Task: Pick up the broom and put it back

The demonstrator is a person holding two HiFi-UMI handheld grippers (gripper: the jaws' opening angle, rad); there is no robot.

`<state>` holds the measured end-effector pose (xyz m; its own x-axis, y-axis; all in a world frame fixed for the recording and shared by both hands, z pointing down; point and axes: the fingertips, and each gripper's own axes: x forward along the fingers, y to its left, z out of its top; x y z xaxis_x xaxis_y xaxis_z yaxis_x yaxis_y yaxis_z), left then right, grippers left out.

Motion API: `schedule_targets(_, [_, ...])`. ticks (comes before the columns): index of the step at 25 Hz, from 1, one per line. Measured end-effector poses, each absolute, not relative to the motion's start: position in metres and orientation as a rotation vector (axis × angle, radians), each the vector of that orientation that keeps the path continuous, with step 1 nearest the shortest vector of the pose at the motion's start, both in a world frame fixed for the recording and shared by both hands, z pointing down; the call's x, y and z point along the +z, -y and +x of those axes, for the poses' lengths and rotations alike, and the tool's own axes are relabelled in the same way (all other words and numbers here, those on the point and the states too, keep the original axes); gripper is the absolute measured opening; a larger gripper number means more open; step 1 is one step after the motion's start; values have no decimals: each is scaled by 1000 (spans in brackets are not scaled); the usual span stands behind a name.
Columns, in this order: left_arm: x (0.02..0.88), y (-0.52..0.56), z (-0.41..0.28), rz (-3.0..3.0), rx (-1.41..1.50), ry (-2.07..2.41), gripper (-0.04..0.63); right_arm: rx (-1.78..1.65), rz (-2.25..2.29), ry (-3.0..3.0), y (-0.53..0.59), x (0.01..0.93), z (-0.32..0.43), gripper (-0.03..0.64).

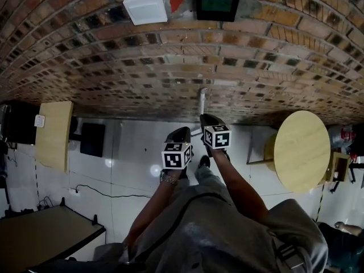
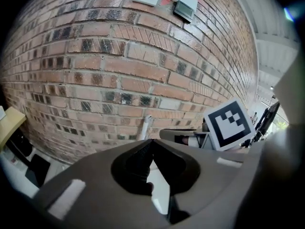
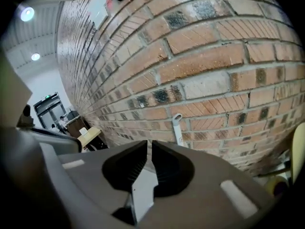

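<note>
The broom (image 1: 202,100) is leaning on the wall (image 1: 170,56). The left gripper (image 2: 151,142) fingers are touching; the right gripper (image 3: 149,144) fingers are standing slightly apart, empty.

Far side: brick wall (image 1: 170,56) carrying a white panel (image 1: 146,8) and a dark-screened box (image 1: 215,4). Floor (image 1: 131,169) white, glossy, with light reflections and a black cable (image 1: 102,192) at left. Round wooden table (image 1: 301,149) right; rectangular wooden table (image 1: 54,132) left; dark-topped table (image 1: 40,238) near left
</note>
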<state>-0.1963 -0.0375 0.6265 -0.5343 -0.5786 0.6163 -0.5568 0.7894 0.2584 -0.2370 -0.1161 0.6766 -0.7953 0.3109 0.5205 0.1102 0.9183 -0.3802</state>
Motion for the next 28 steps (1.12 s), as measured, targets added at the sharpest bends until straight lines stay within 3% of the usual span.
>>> schedule_targets(17, [629,-81,-24,988,-69,2222,-20,409,-298,2527,-42,625,-20,-3])
schedule_targets(28, [593,-61,0,1100,-84,2248,-20,395,-240,2530,-30,596,13,-15])
